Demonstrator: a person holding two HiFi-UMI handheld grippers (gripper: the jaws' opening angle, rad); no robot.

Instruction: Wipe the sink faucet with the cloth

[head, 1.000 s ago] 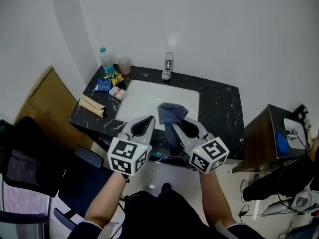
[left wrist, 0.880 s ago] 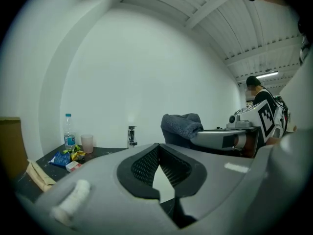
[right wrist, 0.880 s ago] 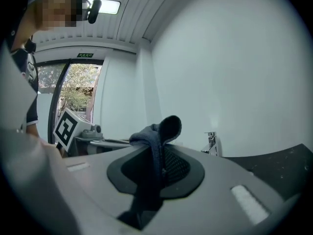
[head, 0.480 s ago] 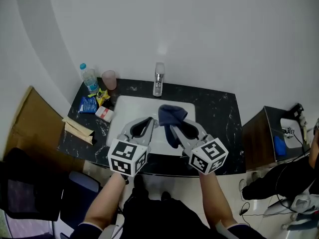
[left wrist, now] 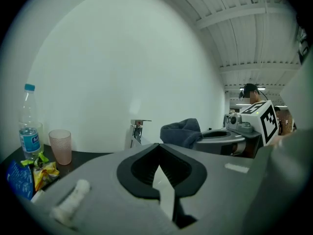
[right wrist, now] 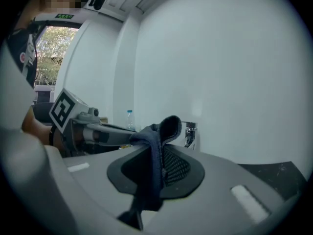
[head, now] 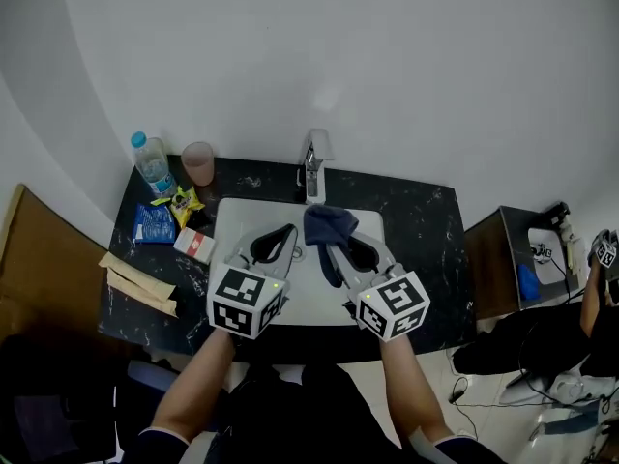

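Pinching blue cloth (head: 327,224) with right gripper (head: 340,246) over sink (head: 235,222), short of faucet (head: 312,168). Holding left gripper (head: 287,233) pressed together, empty, alongside.

A big white wall (head: 387,66) stands behind a black stone counter (head: 427,222). A small brown cabinet (head: 491,259) sits at its right side.

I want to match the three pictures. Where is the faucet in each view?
Head view: faucet upper centre, behind the sink.
Left gripper view: faucet left of centre.
Right gripper view: faucet right of centre.
Shared landmark: the dark blue cloth, close beside the faucet everywhere.
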